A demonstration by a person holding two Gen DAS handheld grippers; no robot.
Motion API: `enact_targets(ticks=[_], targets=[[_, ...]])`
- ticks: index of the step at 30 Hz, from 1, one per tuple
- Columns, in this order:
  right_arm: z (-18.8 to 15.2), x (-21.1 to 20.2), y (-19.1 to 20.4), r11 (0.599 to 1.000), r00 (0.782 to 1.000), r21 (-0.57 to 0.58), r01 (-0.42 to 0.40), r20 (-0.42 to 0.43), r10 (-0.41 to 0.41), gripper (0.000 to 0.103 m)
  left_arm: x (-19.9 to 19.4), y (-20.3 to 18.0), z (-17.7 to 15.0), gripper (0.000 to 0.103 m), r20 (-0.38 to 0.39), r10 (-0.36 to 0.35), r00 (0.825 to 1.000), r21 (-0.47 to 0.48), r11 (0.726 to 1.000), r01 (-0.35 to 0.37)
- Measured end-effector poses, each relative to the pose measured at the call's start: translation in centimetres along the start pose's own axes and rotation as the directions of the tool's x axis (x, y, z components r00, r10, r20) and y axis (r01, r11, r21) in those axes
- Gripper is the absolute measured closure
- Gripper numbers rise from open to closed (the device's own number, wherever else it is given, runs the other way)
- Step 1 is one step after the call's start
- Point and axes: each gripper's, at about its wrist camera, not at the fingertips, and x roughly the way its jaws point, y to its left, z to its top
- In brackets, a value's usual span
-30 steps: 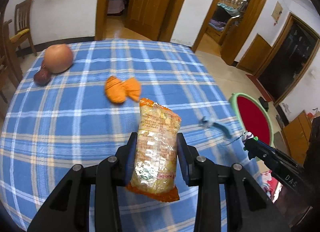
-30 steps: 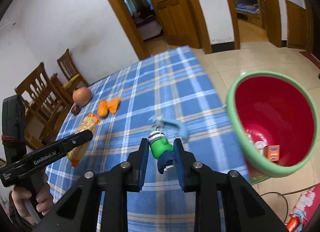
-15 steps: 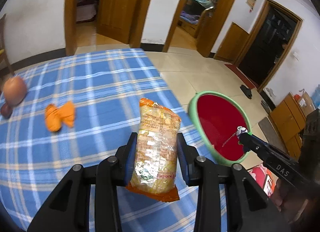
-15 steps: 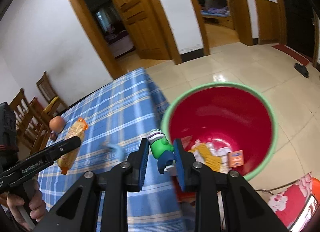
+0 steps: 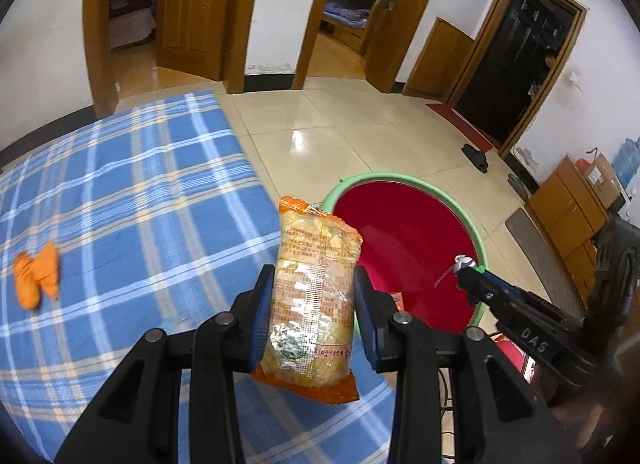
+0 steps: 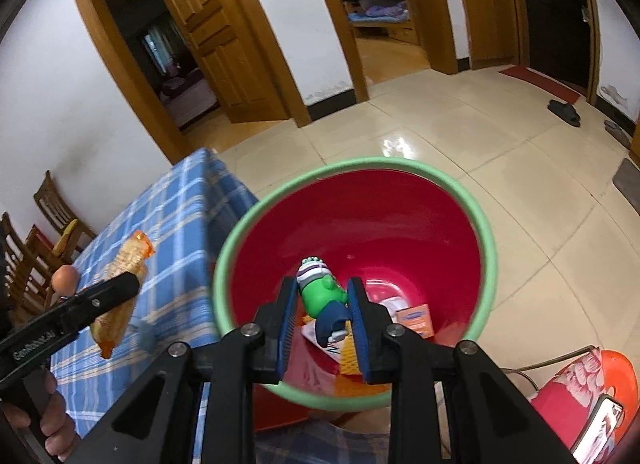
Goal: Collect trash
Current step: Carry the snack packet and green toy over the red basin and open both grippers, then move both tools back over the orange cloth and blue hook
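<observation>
Left wrist view. Left gripper (image 5: 314, 304) held level above the table's near-right corner, blue-padded fingers (image 5: 262, 316) clamped on the flanks of a noodle packet (image 5: 314, 296). Crinkled clear film, orange crimped seams top and bottom, pale yellow block inside, standing nearly upright. Beneath and toward 9 o'clock, a blue plaid tablecloth (image 5: 120, 204), soft and flat, with crumpled orange peel (image 5: 38, 278) lying well apart near the left margin. At 2 o'clock of the packet, a round bin (image 5: 408, 240), smooth red plastic inside, mint-green rim, standing on glossy beige floor tiles (image 5: 340, 132) just beside the table edge. Right gripper (image 5: 466, 270) entering from 4 o'clock, tip over the bin's right rim. Open tile beyond the bin up to the doorways.

Right wrist view. Right gripper (image 6: 324, 304) tilted down over the bin (image 6: 248, 224) mouth, pads closed on a small green figurine (image 6: 320, 294) (striped cap, dark blue legs, glossy moulded plastic). Figurine suspended inside the rim's circle, above the bottom. On the bin floor: a small orange carton (image 6: 418, 318) at 3 o'clock of the figurine, with white and yellow wrappers partly hidden behind the fingers. Left gripper (image 6: 116, 290) at 9 o'clock, noodle packet (image 6: 120, 292) hanging over the tablecloth (image 6: 180, 204) just short of the bin's left rim. Wooden chairs (image 6: 48, 220) at the far left edge.
</observation>
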Motion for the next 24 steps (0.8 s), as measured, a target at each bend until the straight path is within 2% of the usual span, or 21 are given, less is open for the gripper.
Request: enact_targets(ticks=[5, 8, 11, 18, 20, 22, 24], targets=[[0.2, 0.8, -1.7, 0.999, 1.000, 0.032, 0.026, -0.017, -0.026, 0.074, 1.7, -1.7, 0.5, 0.065, -0.021, -0.007, 1.000, 0.028, 1.000, 0.008], [0.3, 0.6, -2.5, 0.998, 1.000, 0.052, 0.027, -0.011, -0.026, 0.074, 3.1, -2.4, 0.5, 0.065, -0.043, -0.011, 0.999, 0.041, 0.999, 0.013], [0.4, 0.0, -3.1, 0.997, 0.999, 0.065, 0.035, 0.003, -0.035, 0.067, 4.1, -3.2, 0.5, 0.065, -0.065, -0.005, 0.998, 0.064, 0.998, 0.009], [0.4, -1.2, -4.2, 0.995, 0.998, 0.085, 0.054, 0.029, -0.057, 0.066, 5.7, -4.9, 0.8, 0.065, -0.092, -0.007, 0.996, 0.110, 0.994, 0.017], [0.3, -1.7, -4.4, 0.994, 0.998, 0.093, 0.055, 0.037, -0.059, 0.065, 5.8, -5.2, 0.8, 0.062, -0.099, -0.010, 0.995, 0.111, 0.994, 0.021], [0.3, -2.1, -4.6, 0.994, 0.997, 0.097, 0.055, 0.046, -0.060, 0.064, 5.6, -5.4, 0.8, 0.046, -0.094, -0.013, 0.995, 0.112, 0.993, 0.024], [0.5, -2.1, -4.6, 0.993, 0.997, 0.100, 0.057, 0.051, -0.062, 0.064, 5.4, -5.7, 0.9, 0.041, -0.083, -0.012, 0.996, 0.117, 0.993, 0.021]])
